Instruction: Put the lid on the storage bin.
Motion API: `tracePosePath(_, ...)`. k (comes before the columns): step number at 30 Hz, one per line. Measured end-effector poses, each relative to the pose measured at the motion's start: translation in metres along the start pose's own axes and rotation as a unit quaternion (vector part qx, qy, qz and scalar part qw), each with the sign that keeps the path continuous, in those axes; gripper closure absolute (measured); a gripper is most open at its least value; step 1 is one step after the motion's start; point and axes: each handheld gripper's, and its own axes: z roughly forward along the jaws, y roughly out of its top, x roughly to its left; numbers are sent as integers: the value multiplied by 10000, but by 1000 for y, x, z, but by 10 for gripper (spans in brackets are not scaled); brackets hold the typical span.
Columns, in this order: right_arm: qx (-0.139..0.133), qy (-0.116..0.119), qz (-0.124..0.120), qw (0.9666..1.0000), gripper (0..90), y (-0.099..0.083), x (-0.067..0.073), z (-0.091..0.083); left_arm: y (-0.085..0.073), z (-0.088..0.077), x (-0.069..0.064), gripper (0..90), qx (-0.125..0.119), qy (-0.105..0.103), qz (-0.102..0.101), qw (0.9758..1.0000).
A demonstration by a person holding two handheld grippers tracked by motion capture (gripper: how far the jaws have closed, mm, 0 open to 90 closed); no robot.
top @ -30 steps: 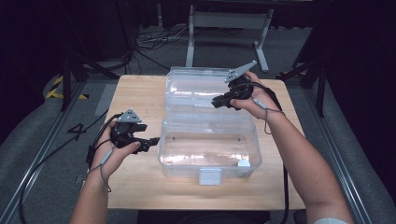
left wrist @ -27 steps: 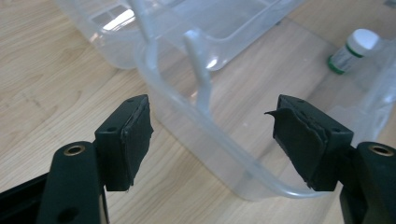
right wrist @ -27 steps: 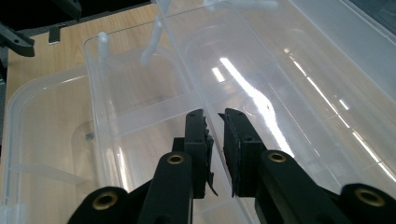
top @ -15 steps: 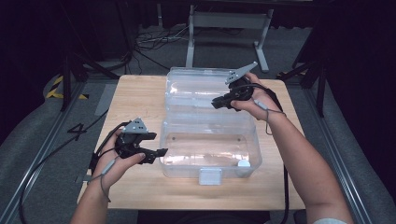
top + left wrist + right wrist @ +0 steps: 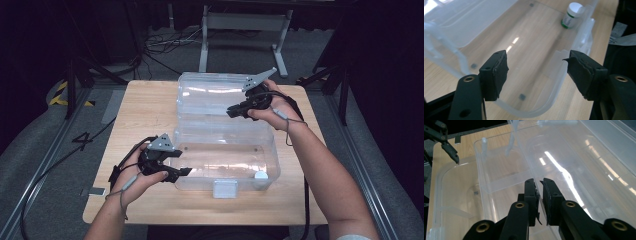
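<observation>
One small bottle stands inside the clear bin; left gripper gapes wide at its rim, right gripper pinches the lid.

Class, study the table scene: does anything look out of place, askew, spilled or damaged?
Nothing looks spilled or broken. The clear plastic box lies open, with its lid tilted back and pinched in the right gripper. One small white-capped bottle lies alone in a corner of the box. The left gripper is open at the box's rim.
</observation>
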Motion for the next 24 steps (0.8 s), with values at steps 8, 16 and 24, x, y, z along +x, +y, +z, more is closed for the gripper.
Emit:
tracePosePath(8, -26, 15, 22, 10000, 826, -1, 2, -2, -1, 14, -4, 436, 158, -353, 125, 9992)
tracePosePath(16, -37, 18, 13, 10000, 826, 0, 4, -2, -4, 31, -8, 515, 370, -550, 193, 9976)
tracePosePath(24, -59, 35, 53, 10000, 826, -1, 3, -2, -8, 43, -10, 667, 735, -740, 81, 9945)
